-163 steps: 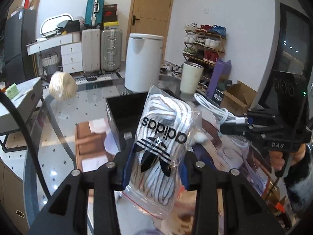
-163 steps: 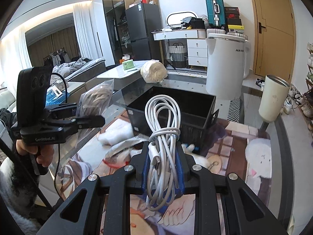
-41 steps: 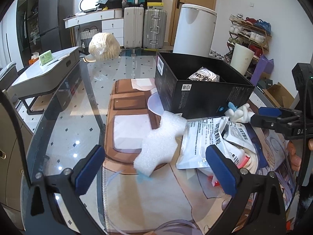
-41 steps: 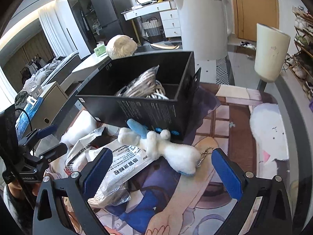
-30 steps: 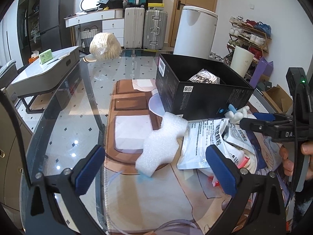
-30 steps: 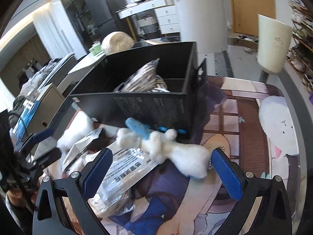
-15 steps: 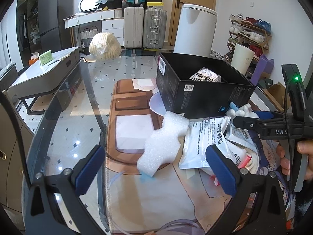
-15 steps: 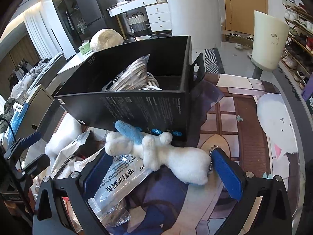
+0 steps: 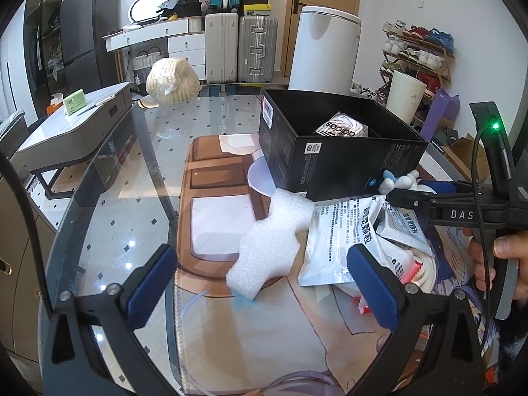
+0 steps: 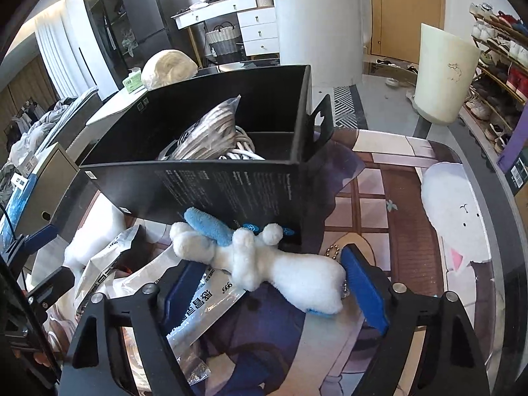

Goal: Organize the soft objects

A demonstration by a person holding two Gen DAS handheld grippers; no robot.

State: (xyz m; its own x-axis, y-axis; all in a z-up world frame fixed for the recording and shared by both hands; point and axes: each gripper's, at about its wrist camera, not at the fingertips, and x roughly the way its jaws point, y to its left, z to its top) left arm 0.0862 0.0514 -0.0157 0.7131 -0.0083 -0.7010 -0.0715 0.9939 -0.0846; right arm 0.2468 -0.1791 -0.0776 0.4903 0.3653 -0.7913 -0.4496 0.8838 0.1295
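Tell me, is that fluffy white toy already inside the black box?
No, the white plush toy lies on the mat outside the black box, against its front wall.

Both wrist views face the black box (image 9: 333, 161) (image 10: 211, 184) from opposite sides; right sits closer, above the plush toy (image 10: 264, 264).

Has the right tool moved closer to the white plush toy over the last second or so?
Yes. The right tool has come forward and down: its open blue pads now flank the white plush toy, which lies against the black cardboard box.
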